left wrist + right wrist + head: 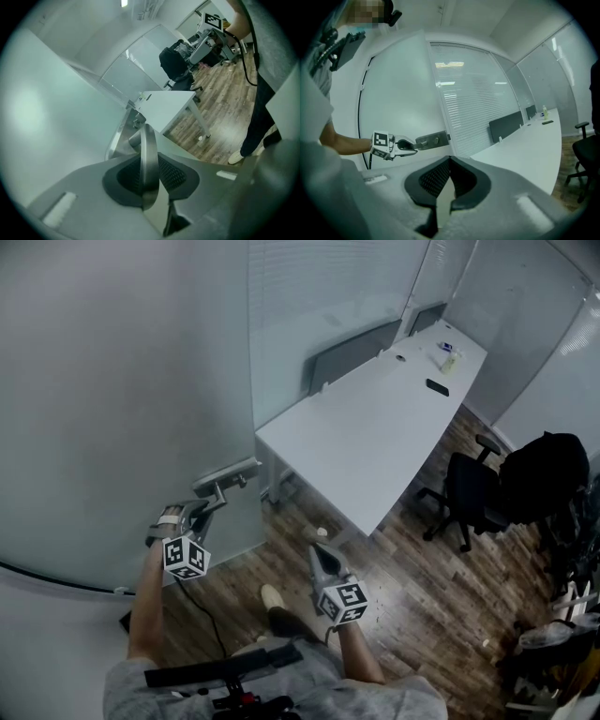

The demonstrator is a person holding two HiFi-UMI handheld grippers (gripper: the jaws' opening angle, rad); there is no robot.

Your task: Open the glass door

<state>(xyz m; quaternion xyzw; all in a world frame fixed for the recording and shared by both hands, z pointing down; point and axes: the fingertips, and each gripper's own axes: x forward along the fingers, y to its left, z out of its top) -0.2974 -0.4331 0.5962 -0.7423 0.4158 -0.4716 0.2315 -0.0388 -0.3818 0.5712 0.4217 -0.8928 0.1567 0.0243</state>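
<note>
Clamping the curved brushed-metal lever handle (147, 150) on the frosted glass door (103, 381), the left gripper (199, 514) pinches it between ribbed black pads. Right gripper (449, 180): jaws together, nothing between them, held over wood-plank floor (412, 577) near a smooth white rectangular desk (375, 427).

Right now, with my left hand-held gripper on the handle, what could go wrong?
The left hand-held gripper clamps a smooth, rounded metal handle, so it may slip off as you pull. The door edge stands close to the desk corner and might strike it if swung wide.
</note>
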